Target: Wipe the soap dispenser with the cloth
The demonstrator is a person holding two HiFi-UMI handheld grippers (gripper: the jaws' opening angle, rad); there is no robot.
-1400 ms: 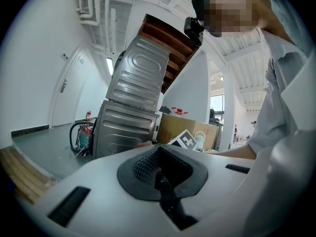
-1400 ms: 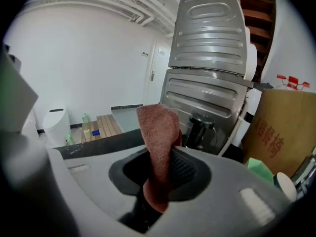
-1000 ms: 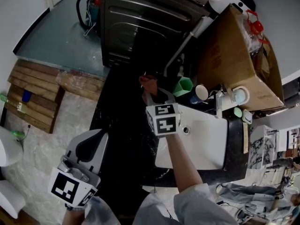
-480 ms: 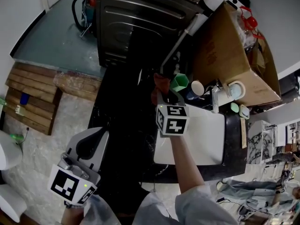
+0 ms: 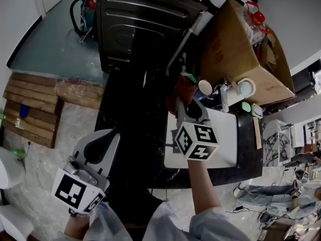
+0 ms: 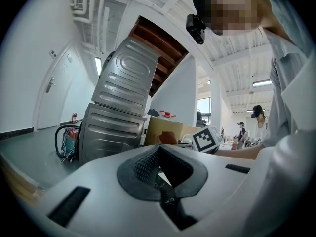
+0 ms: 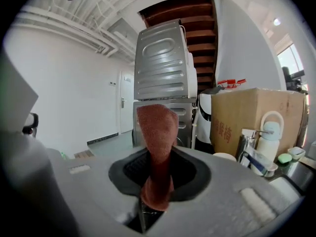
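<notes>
1. Clearly, the red-brown cloth (image 7: 155, 132) is pinched between the jaws of the right gripper (image 7: 157, 174). It stands out of them as a long strip, its long axis along the jaws, and its free end points away from the person and bends a little at the top.
2. The soap dispenser (image 7: 270, 132), a white bottle, stands upright beside the faucet (image 7: 245, 149), in front of the cardboard box (image 5: 241, 49). It is apart from the cloth.
3. The right forearm (image 5: 203, 185) reaches forward over the white sink (image 5: 225, 154).
4. The left gripper (image 5: 103, 143) is held low, close to the body. Its jaws are together, with nothing between them.
5. Each gripper's cube carries black and white square markers. The box has red characters, which I cannot read.
</notes>
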